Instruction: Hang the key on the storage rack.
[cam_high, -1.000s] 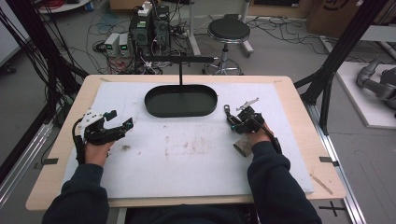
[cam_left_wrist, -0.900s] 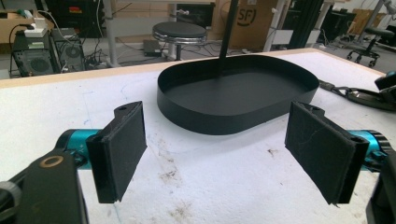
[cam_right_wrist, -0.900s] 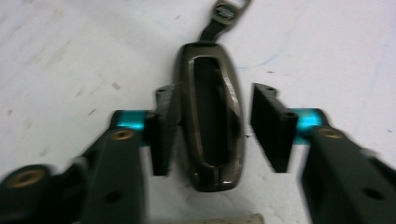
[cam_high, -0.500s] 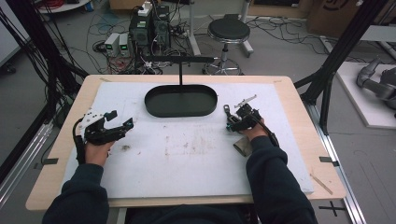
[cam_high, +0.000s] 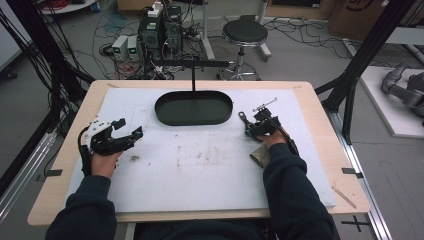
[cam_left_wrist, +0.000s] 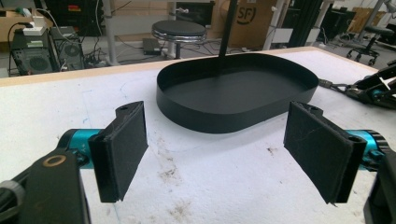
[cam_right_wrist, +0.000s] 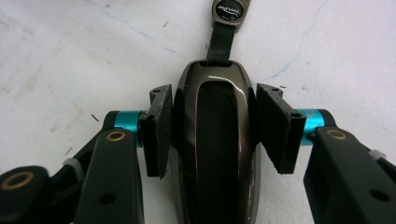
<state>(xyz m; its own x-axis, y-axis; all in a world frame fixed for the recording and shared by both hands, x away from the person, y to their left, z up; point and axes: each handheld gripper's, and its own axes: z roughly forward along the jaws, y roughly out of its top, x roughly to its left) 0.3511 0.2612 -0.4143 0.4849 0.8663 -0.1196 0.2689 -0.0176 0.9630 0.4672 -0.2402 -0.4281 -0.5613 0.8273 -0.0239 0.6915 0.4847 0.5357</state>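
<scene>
The car key fob (cam_right_wrist: 215, 154), glossy dark brown with a short black strap (cam_right_wrist: 218, 45) ending in a small metal tag (cam_right_wrist: 229, 10), lies on the white mat toward the desk's right edge, between the right gripper (cam_right_wrist: 215, 126)'s jaws. Those jaws have just been closing in; the left pad touches the fob's side and the right one sits just beside it, so I cannot tell if it is truly clamped. From above, the right gripper (cam_high: 259, 126) sits just right of the black oval tray (cam_high: 194, 116), which stands at the middle of the desk's far edge. The left gripper (cam_high: 127, 131) rests near the left edge, its jaws spread wide with nothing between them.
</scene>
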